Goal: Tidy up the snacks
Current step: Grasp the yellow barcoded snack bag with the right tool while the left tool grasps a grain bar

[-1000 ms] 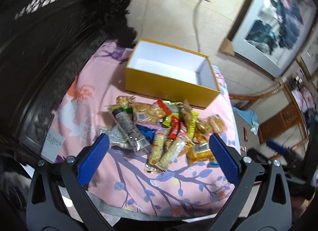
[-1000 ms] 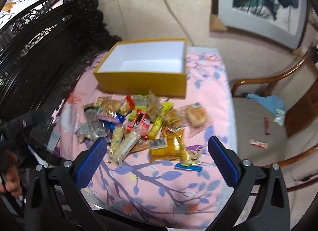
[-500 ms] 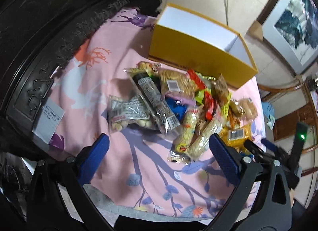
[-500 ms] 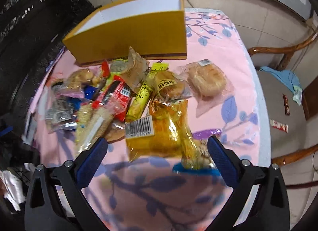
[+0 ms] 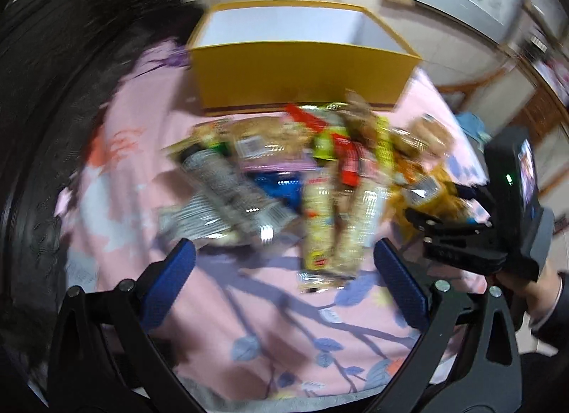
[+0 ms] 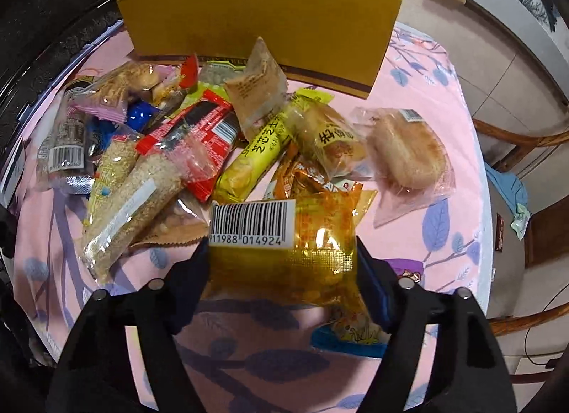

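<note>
An open yellow box (image 6: 256, 18) (image 5: 302, 75) with a white inside stands at the back of the pink flowered tablecloth (image 6: 426, 235). Before it lies a pile of wrapped snacks (image 6: 177, 135) (image 5: 284, 171). My right gripper (image 6: 281, 246) is closing around a yellow-orange snack packet (image 6: 313, 235) with a barcode label, and its pads touch the packet's two sides. In the blurred left wrist view my left gripper (image 5: 284, 249) hangs open over the near edge of the pile, nothing between its fingers. The right gripper (image 5: 462, 221) shows there at the right, held by a hand.
A bun in a clear wrapper (image 6: 405, 153) lies apart at the right of the pile. Dark carved furniture (image 6: 53, 4) borders the table on the left. A wooden chair (image 6: 515, 143) with blue cloth on it stands to the right, past the table edge.
Both grippers have come down toward the snacks. The right one's jaws have narrowed from wide open onto the yellow-orange packet. The left view has rolled and gone blurry.
</note>
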The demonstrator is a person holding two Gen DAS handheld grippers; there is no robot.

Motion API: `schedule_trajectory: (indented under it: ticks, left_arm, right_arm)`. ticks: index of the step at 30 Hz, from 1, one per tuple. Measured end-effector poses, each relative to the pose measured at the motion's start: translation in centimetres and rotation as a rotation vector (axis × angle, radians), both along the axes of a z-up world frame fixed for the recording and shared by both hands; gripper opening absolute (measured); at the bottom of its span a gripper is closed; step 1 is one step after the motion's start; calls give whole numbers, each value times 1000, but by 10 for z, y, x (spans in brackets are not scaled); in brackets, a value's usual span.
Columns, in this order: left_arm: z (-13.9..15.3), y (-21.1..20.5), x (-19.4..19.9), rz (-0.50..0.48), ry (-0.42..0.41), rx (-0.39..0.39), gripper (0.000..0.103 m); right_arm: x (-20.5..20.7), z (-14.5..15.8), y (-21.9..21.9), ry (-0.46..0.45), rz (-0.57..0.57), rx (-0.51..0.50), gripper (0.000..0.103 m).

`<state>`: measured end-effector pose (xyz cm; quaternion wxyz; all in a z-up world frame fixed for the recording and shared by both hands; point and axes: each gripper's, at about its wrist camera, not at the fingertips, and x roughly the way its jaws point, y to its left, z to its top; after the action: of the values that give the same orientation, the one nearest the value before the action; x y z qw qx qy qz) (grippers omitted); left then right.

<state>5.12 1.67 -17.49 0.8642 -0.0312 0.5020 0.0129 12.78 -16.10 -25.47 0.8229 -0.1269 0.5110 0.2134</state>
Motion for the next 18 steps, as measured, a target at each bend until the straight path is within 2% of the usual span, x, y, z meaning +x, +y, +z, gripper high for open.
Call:
schedule_trajectory:
  ticks: [5, 7, 10, 14, 18]
  left_arm:
    - [-16, -43, 18, -193, -30, 44, 101]
    - [-26, -66, 25, -275, -46, 100, 101]
    - [-43, -90, 32, -349, -43, 172, 99]
    - [-67, -106, 39, -400, 6, 225, 87]
    - [-86, -109, 45, -424, 65, 224, 71]
  right_arm:
    - [-3, 17, -30, 33, -123, 98, 73]
    - [-6, 23, -42, 45, -175, 118, 73]
    - [-13, 31, -59, 55, -241, 129, 73]
    - [-25, 40, -77, 54, -302, 135, 73]
    - [-33, 42, -88, 64, -340, 143, 73]
